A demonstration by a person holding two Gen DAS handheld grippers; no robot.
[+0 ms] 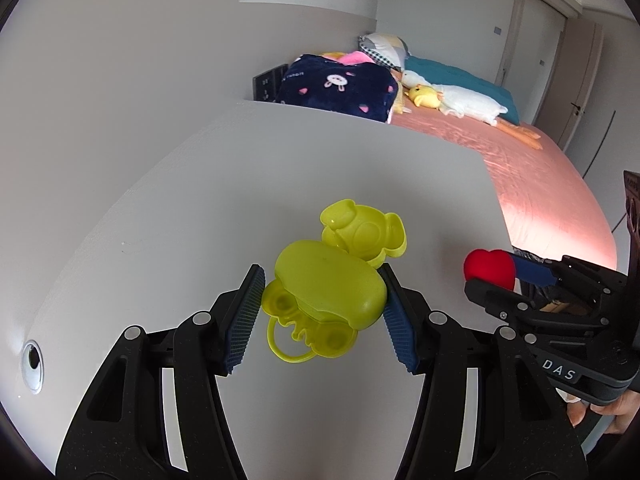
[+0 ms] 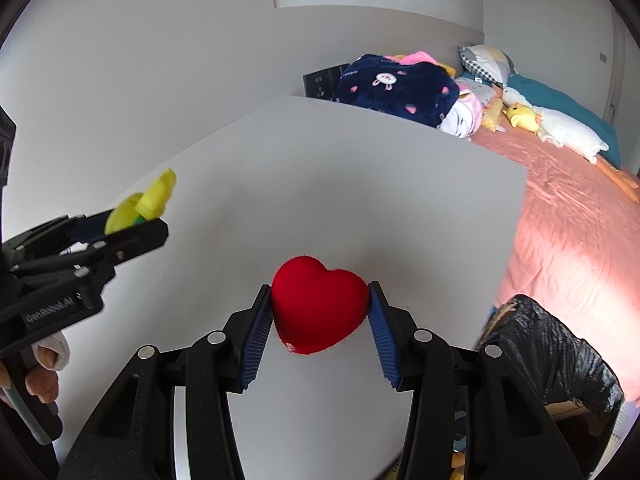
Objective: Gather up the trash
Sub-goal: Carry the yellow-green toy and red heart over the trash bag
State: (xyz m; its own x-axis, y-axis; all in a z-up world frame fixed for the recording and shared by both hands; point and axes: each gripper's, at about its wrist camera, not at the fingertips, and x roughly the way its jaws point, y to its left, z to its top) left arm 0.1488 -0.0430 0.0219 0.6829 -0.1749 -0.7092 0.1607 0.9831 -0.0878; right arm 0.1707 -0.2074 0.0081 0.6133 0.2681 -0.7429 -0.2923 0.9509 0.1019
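My left gripper (image 1: 323,286) is shut on a yellow-green plastic toy case (image 1: 330,282) with an open hinged lid, held above the white table (image 1: 200,208). My right gripper (image 2: 320,302) is shut on a red plush heart (image 2: 318,310), also held over the table. The heart shows in the left wrist view (image 1: 490,266) at the right, in the right gripper (image 1: 516,280). The toy case (image 2: 146,202) and left gripper (image 2: 120,236) show at the left of the right wrist view.
A bin lined with a black bag (image 2: 560,360) stands below the table's right edge, beside the pink bed (image 2: 572,216). A navy blanket (image 1: 336,88) and plush toys (image 1: 448,100) lie on the bed. A cable hole (image 1: 33,364) sits in the table at left.
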